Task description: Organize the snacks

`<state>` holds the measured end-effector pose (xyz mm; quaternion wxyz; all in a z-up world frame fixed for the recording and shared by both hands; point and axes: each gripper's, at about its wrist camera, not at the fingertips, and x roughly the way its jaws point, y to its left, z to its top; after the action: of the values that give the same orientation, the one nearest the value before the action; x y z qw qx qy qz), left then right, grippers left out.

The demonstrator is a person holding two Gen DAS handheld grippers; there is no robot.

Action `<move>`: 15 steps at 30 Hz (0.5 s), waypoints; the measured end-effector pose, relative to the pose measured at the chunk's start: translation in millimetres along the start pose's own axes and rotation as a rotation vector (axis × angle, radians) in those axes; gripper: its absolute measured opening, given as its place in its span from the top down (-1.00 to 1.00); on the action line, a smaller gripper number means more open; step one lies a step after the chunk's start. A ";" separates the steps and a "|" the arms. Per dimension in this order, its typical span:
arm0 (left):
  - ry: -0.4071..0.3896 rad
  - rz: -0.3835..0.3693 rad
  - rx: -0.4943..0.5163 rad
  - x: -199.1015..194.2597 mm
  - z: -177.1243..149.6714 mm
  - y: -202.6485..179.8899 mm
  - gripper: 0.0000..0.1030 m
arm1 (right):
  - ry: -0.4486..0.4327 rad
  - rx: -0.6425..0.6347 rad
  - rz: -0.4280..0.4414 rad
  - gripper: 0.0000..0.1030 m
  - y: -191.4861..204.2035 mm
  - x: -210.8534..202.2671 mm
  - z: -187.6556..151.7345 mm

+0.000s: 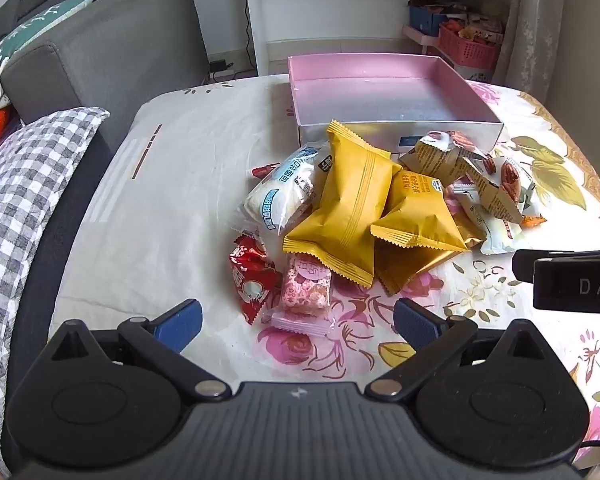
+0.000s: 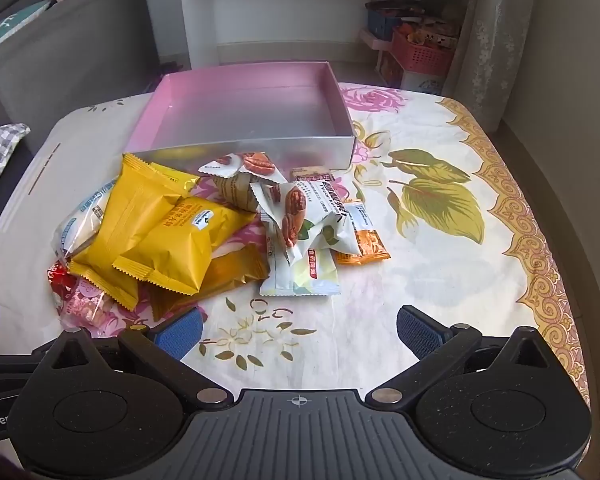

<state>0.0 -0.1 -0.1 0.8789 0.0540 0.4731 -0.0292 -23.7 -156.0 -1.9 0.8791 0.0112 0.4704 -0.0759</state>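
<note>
A heap of snack packets lies on a flowered cloth in front of an empty pink-lined box. The heap holds yellow packets, a white bread packet, a red packet, a pink candy bar and white pecan packets. My left gripper hangs open just short of the pink candy bar, nothing between its blue pads. My right gripper is open too, over bare cloth near a white packet. A black part of the right tool shows at the left view's right edge.
A grey sofa with a checked cushion stands at the left. White shelves and a red basket are behind the table. An orange packet lies at the heap's right. The cloth's patterned edge runs down the right side.
</note>
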 end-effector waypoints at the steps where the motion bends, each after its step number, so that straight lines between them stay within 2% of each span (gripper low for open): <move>1: -0.005 0.007 0.003 0.0 0.0 -0.1 -0.99 | 0.000 0.001 0.000 -1.00 -0.2 0.1 -0.1; 15: -0.009 0.000 -0.004 -1.4 2.2 -0.4 -0.99 | 0.003 -0.001 0.005 -1.00 1.1 -0.8 0.0</move>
<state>1.0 -0.8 2.2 0.8811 0.0519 0.4692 -0.0286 -24.0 -154.8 -1.3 0.8786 0.0121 0.4717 -0.0737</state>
